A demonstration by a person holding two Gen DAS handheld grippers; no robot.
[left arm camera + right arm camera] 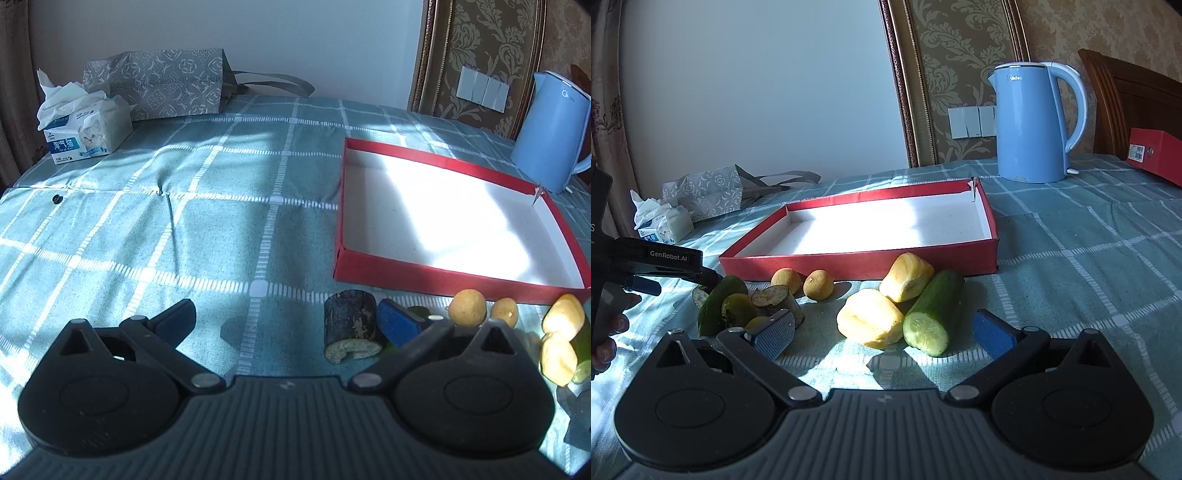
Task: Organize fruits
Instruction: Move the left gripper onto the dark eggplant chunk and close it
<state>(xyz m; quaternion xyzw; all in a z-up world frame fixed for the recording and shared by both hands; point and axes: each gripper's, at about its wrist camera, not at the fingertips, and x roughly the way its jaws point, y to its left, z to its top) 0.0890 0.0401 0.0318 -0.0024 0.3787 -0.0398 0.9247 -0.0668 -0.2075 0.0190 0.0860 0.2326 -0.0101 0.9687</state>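
Observation:
My left gripper (pixel 288 319) is open and low over the cloth. A dark eggplant chunk (pixel 351 325) stands between its fingers, close to the right pad (pixel 400 321). Two small round yellow fruits (pixel 469 308) lie before the empty red tray (pixel 424 271), with yellow peeled pieces (pixel 559 339) at the right edge. My right gripper (pixel 884 334) is open and holds nothing. Just beyond it lie two yellow pieces (pixel 871 317) and a cut cucumber (pixel 934 314). By its left pad (pixel 774 334) are eggplant slices (pixel 774 295), a green-orange fruit (pixel 738 308) and a dark green vegetable (pixel 716 302).
A blue kettle (pixel 1030 122) stands behind the red tray (pixel 857 264). A tissue box (pixel 85 133) and a grey patterned bag (pixel 159 85) sit at the far left. A red box (pixel 1156 155) is at the far right. A hand (pixel 613 328) holds the other tool's black body (pixel 657 258).

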